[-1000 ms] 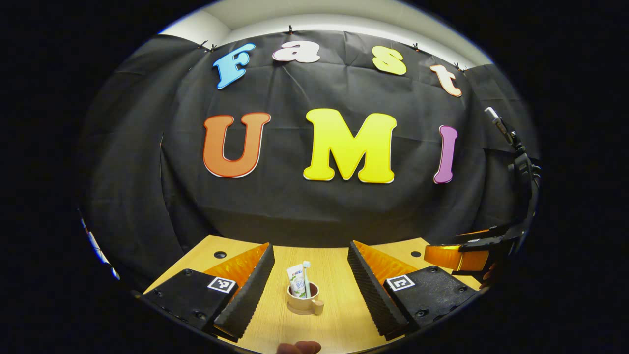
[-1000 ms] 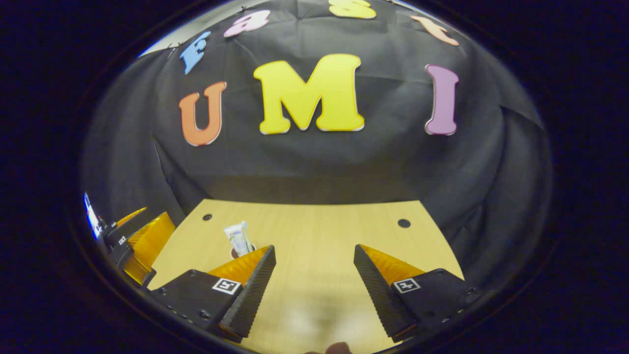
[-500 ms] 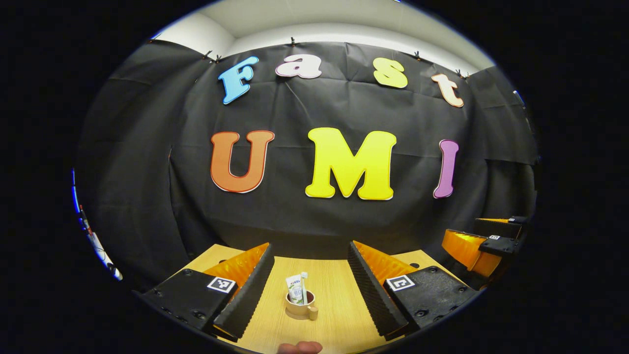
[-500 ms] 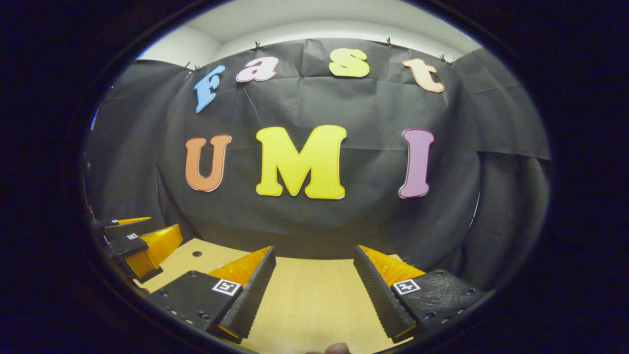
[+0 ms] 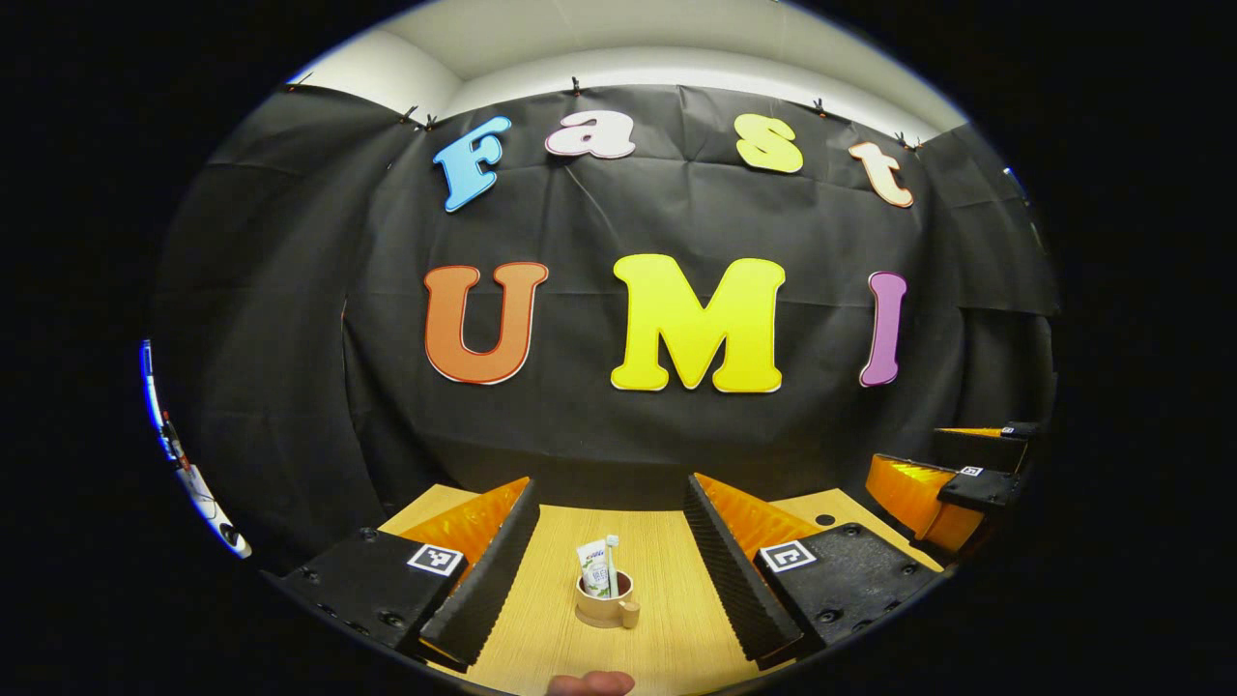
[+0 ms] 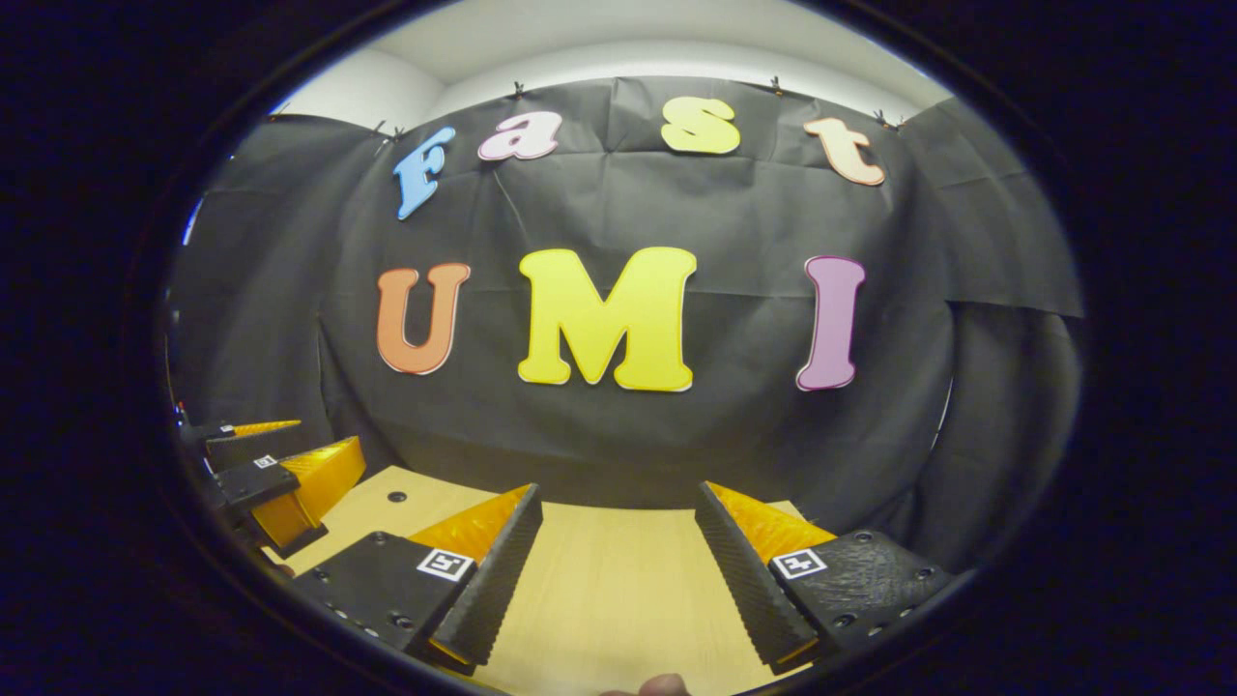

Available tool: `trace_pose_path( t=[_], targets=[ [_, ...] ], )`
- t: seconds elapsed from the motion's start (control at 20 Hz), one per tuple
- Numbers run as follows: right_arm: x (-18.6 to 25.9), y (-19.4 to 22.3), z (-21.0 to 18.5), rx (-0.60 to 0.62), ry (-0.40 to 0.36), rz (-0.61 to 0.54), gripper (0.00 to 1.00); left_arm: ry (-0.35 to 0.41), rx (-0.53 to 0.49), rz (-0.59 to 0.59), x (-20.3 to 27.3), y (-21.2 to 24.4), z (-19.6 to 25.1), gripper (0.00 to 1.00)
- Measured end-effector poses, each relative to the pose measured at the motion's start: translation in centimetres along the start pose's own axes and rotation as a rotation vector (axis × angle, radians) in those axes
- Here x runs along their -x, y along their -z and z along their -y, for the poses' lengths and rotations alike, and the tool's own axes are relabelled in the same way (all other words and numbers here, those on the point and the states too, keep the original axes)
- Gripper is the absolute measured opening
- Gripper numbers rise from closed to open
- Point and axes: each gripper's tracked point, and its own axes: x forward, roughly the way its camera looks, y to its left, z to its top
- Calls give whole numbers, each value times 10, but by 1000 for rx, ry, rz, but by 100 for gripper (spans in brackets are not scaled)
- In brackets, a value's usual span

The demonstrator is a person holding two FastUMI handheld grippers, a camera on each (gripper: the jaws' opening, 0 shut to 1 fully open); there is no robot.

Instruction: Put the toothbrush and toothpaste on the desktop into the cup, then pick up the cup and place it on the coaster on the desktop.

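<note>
Tan cup (image 5: 604, 607) standing upright on the wooden desktop (image 5: 667, 561), seen in the left gripper view between and beyond that gripper's two fingers, touching neither; its small handle points toward the lower right. A toothpaste tube (image 5: 593, 568) and a toothbrush (image 5: 612, 565) stand upright inside the cup, side by side, the tube to the left, both rising above the rim. Whether a coaster lies beneath the cup cannot be told. The left gripper (image 5: 611, 551) is spread wide and holds nothing, its ridged fingers (image 5: 488, 570) hanging above the desktop on either side of the cup. A fingertip of the person shows at the bottom edge. At the far right of this view the right gripper (image 5: 942, 488) appears off the desktop's edge, well apart from the cup. In the right gripper view, the right gripper (image 6: 618, 565) is likewise spread wide and empty over bare wood (image 6: 618, 590), with the left gripper (image 6: 280, 474) at the far left. Black cloth (image 5: 628, 454) walls the booth behind the desktop.
</note>
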Motion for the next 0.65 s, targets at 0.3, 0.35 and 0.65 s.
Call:
trace_pose_path(
  t=[0.3,0.35,0.65],
  targets=[
    [4,-2,2,4,5,14,96,5,-2,0,4,0,3,95],
    [5,-2,3,5,6,13,96,2,-1,-5,4,1,3,96],
    [6,-2,3,10,6,14,96,-4,-13,8,6,-3,2,95]
  ],
)
